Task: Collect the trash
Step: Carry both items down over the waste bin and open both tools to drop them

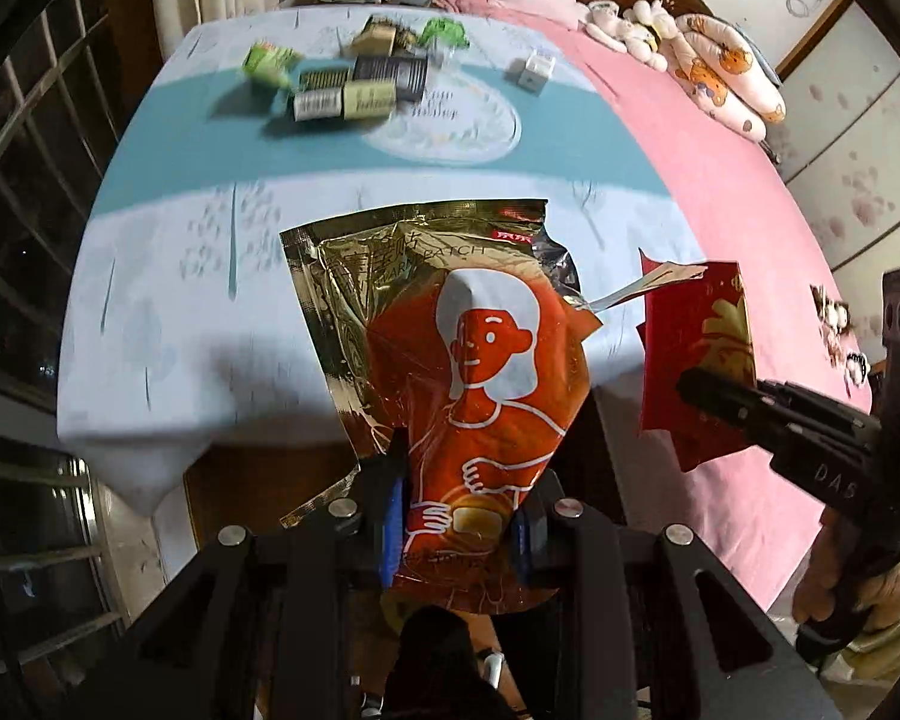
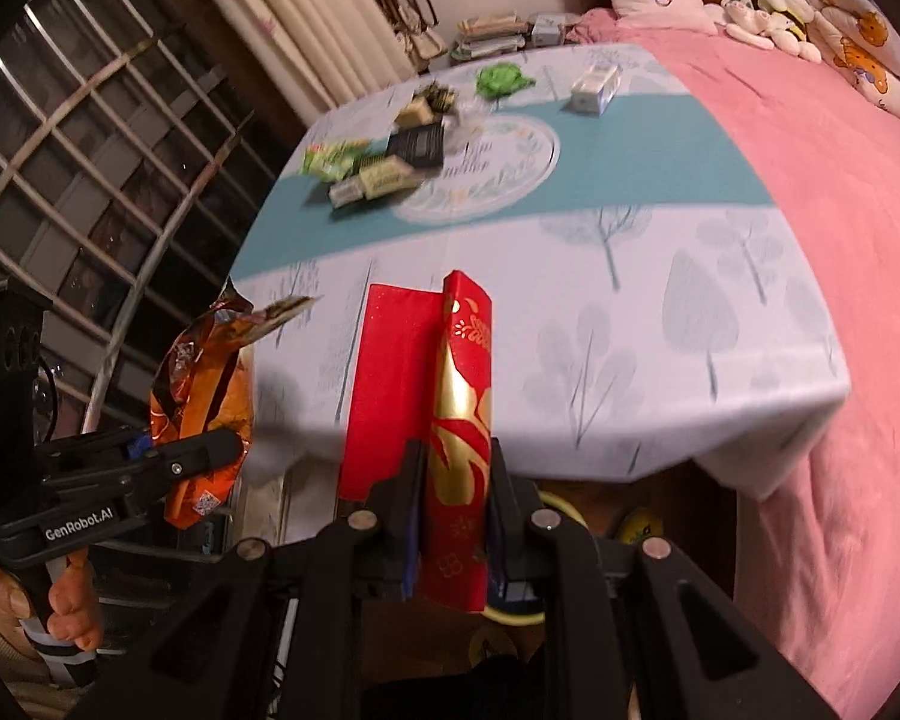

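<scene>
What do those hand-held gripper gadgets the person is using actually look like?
Each hand-held gripper is matte black with angular linkage arms, silver round pivot bolts, and blue pads inside the fingers. The left hand-held gripper carries white "GenRobot.AI" lettering; the right hand-held gripper shows embossed "DAS". Bare hands grip the handles; a beige sleeve edge shows.

Glossy crinkled foil pouch [image 1: 480, 372], shiny gold-printed red paper envelope [image 2: 459, 420], matt printed cloth tablecloth [image 2: 660, 312]
</scene>
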Demonstrator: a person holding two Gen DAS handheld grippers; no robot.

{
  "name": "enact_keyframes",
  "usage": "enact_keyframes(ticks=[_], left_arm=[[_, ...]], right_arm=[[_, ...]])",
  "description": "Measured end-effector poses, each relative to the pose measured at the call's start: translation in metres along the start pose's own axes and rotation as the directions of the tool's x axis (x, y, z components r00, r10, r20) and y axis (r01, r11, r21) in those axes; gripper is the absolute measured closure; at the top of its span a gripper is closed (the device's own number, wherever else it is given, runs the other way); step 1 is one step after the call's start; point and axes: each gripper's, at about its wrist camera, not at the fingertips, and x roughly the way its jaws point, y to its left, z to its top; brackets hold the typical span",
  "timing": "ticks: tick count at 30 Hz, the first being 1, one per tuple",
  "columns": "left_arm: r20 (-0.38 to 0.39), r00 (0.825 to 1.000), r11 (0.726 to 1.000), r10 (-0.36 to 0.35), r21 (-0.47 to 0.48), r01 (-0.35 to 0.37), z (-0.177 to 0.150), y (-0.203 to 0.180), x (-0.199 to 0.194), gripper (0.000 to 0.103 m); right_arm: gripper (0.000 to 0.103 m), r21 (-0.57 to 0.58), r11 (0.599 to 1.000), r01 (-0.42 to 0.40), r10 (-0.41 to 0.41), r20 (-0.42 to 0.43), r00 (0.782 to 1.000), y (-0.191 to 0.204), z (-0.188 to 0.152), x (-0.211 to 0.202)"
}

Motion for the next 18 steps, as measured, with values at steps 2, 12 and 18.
enact_keyframes(ticks=[2, 12, 18], left_arm=[[-0.017, 1.0, 1.0, -0.008, 0.0, 0.008, -0.016, 0.001, 0.005, 0.078], [-0.141, 0.987, 0.996, -0.077, -0.063, 0.069, -0.074, 0.0, 0.07, 0.077], [-0.225, 0.97, 0.993, -0.091, -0.093, 0.072, -0.105, 0.003, 0.143, 0.076]], right_arm=[[0.086, 0.0, 1.0, 0.006, -0.006, -0.028, 1.0, 0.002, -0.013, 0.004], [0.086, 0.037, 0.998, 0.043, -0.036, -0.19, 0.981, -0.014, -0.079, 0.058], [0.086, 0.047, 0.995, 0.087, -0.069, -0.298, 0.952, -0.043, -0.128, 0.128]])
